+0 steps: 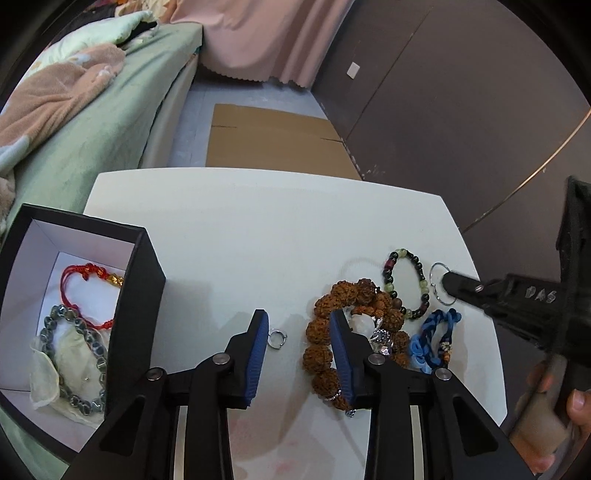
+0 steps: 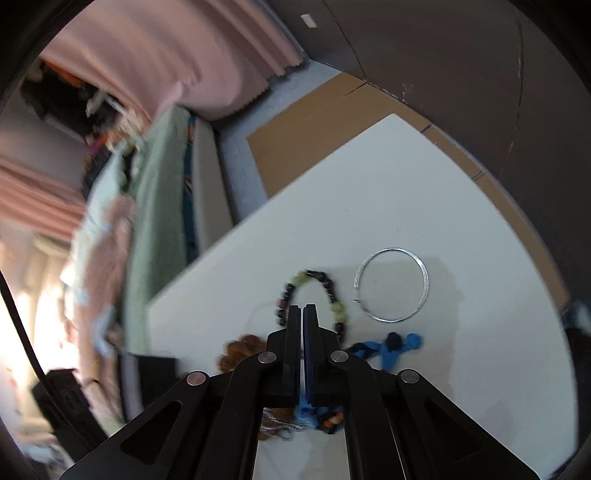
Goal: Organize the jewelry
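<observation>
On the white table (image 1: 258, 229) lie a brown seed-bead bracelet (image 1: 321, 354), a dark and green bead bracelet (image 1: 406, 284), a blue cord bracelet (image 1: 432, 339), a thin silver hoop (image 1: 436, 269) and a small silver ring (image 1: 275, 339). My left gripper (image 1: 297, 332) is open over the table; its right finger covers part of the brown bracelet. My right gripper (image 2: 303, 312) is shut and empty, its tip above the bead bracelet (image 2: 332, 295), beside the hoop (image 2: 391, 284). An open black box (image 1: 140, 280) at left holds a red cord bracelet (image 1: 77, 284) and a grey bead bracelet (image 1: 66, 354).
A bed with a green sheet (image 1: 92, 125) runs along the table's left side. Flat cardboard (image 1: 273, 140) lies on the floor beyond the table. A dark wardrobe (image 1: 461, 110) stands at right, pink curtains (image 1: 266, 33) behind. The right wrist view is motion-blurred.
</observation>
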Demonstrator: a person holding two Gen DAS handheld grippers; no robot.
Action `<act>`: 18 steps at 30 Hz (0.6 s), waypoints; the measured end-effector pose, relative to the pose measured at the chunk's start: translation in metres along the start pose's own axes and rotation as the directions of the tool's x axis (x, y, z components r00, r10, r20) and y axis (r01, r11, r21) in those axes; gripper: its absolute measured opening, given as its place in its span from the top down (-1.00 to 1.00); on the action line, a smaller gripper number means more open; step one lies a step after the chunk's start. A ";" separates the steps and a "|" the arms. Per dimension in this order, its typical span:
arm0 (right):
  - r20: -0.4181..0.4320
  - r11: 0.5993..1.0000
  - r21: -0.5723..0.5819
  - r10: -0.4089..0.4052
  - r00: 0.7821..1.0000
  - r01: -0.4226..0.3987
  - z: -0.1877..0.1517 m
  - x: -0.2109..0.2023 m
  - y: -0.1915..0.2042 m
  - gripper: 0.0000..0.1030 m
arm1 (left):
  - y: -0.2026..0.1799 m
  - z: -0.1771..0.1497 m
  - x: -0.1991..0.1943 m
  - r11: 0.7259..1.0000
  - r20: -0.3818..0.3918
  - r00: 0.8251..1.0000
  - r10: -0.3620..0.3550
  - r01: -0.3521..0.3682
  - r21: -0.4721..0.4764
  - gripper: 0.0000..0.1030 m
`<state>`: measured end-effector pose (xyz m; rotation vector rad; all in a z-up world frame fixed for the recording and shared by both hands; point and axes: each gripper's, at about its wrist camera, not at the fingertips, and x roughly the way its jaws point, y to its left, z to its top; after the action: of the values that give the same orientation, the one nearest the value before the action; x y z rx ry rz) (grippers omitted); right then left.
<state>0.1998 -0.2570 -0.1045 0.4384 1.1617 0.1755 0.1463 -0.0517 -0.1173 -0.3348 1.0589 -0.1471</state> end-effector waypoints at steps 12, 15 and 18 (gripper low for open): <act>-0.071 0.993 -0.060 -0.101 0.992 0.097 -0.002 0.024 -0.002 0.29 | 0.014 0.003 -0.006 0.998 0.014 1.000 -0.022 0.023 -0.064 0.47; -0.048 0.988 -0.086 -0.135 0.990 0.131 -0.001 0.026 0.002 0.32 | 0.013 0.002 -0.006 0.998 0.005 1.000 -0.012 0.013 -0.055 0.47; -0.010 0.967 -0.154 -0.210 0.978 0.206 -0.004 0.029 0.014 0.52 | 0.015 -0.001 -0.001 0.997 -0.025 0.999 -0.037 0.035 -0.070 0.48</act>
<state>0.2090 -0.2330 -0.1247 0.1784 1.2020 0.0865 0.1439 -0.0380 -0.1222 -0.4164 1.0863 -0.1477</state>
